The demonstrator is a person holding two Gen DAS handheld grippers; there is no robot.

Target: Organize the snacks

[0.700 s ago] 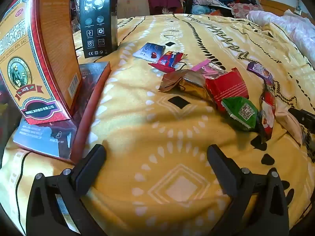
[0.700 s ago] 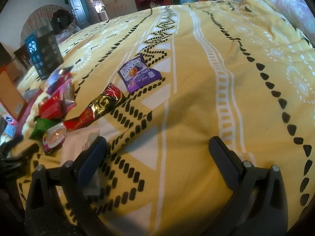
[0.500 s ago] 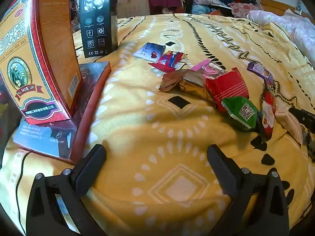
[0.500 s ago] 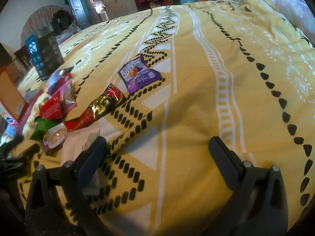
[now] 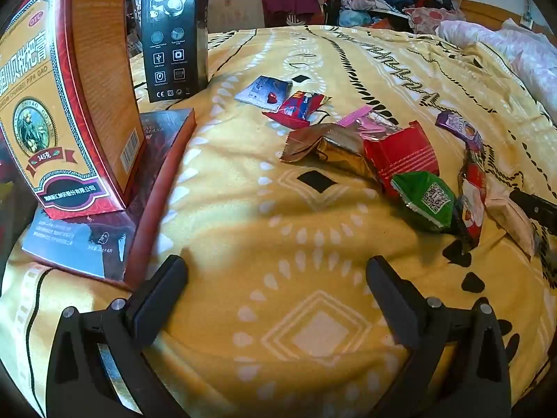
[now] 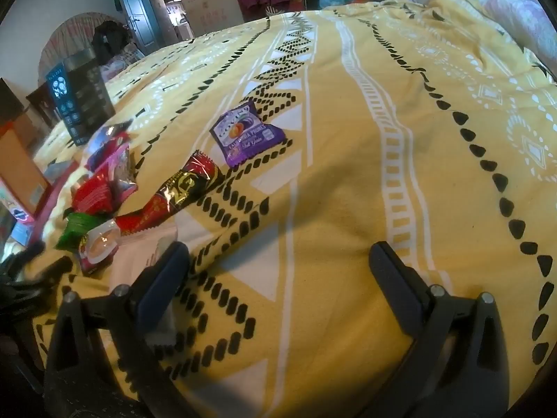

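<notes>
Several snack packets lie scattered on a yellow patterned bedspread (image 5: 243, 209). In the left wrist view I see a gold packet (image 5: 327, 146), a red packet (image 5: 403, 155), a green packet (image 5: 426, 198), a blue-red packet (image 5: 299, 106) and a purple packet (image 5: 459, 130). My left gripper (image 5: 275, 278) is open and empty, in front of them. In the right wrist view the purple prunes packet (image 6: 245, 134), a red-black bar (image 6: 174, 195) and the green packet (image 6: 78, 226) lie to the left. My right gripper (image 6: 278, 261) is open and empty, its left finger over a pale packet (image 6: 153, 247).
A tall red-and-orange box (image 5: 66, 104) stands on a flat dark red box (image 5: 115, 216) at the left. A black box (image 5: 174, 35) stands behind them and shows in the right wrist view (image 6: 83, 101). Clothes and cartons pile up beyond the bed.
The right wrist view has shifted very slightly. The left gripper and the packets have not moved.
</notes>
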